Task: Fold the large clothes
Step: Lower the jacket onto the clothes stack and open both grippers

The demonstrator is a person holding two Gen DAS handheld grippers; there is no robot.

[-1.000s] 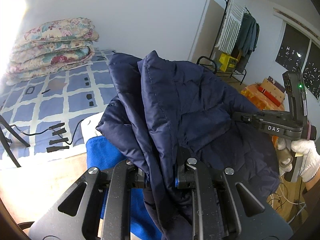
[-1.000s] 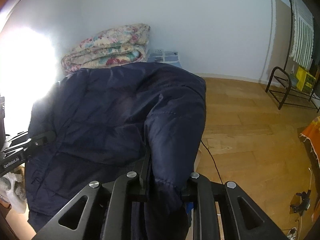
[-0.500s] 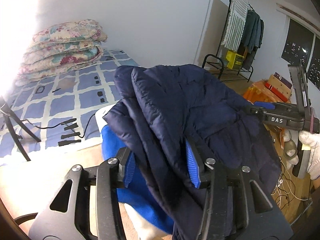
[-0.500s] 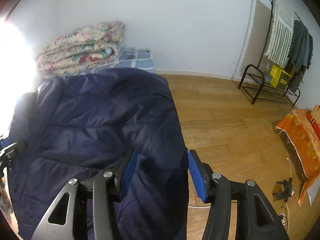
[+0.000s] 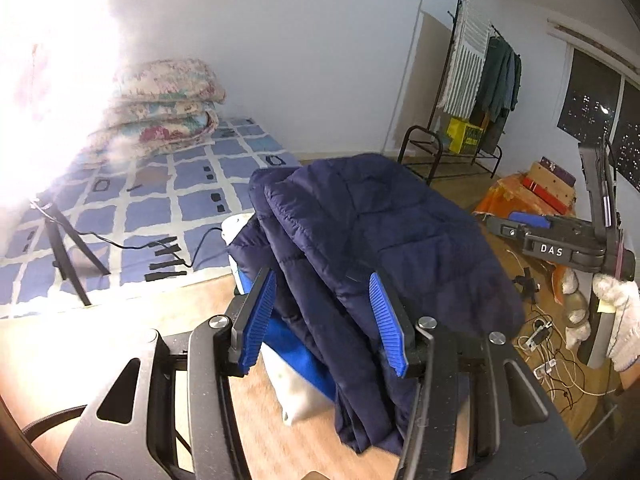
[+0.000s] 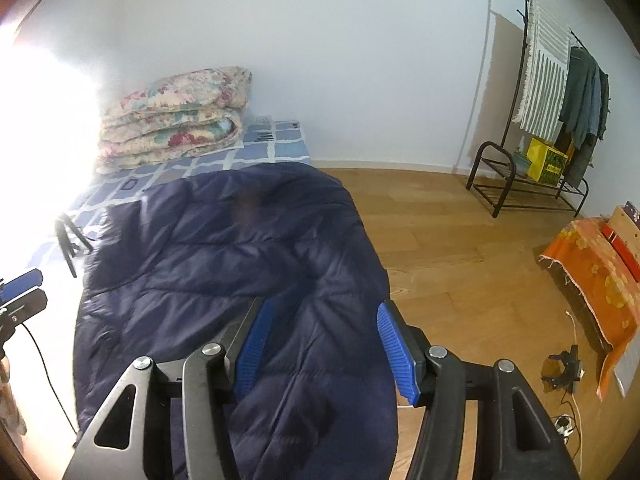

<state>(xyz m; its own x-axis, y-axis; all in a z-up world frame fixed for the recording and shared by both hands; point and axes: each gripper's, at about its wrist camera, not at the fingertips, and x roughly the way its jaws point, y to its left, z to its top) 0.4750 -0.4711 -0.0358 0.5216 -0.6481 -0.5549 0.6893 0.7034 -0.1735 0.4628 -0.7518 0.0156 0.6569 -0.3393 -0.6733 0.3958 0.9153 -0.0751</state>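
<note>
A navy quilted jacket [image 5: 384, 236] lies folded in layers over a blue and white pile [image 5: 296, 360]; it also fills the right wrist view [image 6: 224, 264]. My left gripper [image 5: 324, 316] is open, its blue pads on either side of the jacket's near edge without clamping it. My right gripper [image 6: 324, 340] is open too, its pads astride the jacket's near fold. The right gripper also shows in the left wrist view [image 5: 560, 236], held by a white-gloved hand beyond the jacket's far side.
A blue patterned mat [image 5: 132, 208] with stacked floral quilts [image 6: 176, 116] lies by the wall. A black tripod leg [image 5: 68, 248] and cable stand on the mat. A clothes rack [image 6: 560, 128], an orange cloth-covered box [image 6: 600, 272] and loose cables [image 5: 548, 344] sit on the wooden floor.
Both grippers have opened and let go of the jacket, then drawn back a little. The jacket has dropped and settled lower onto the pile.
</note>
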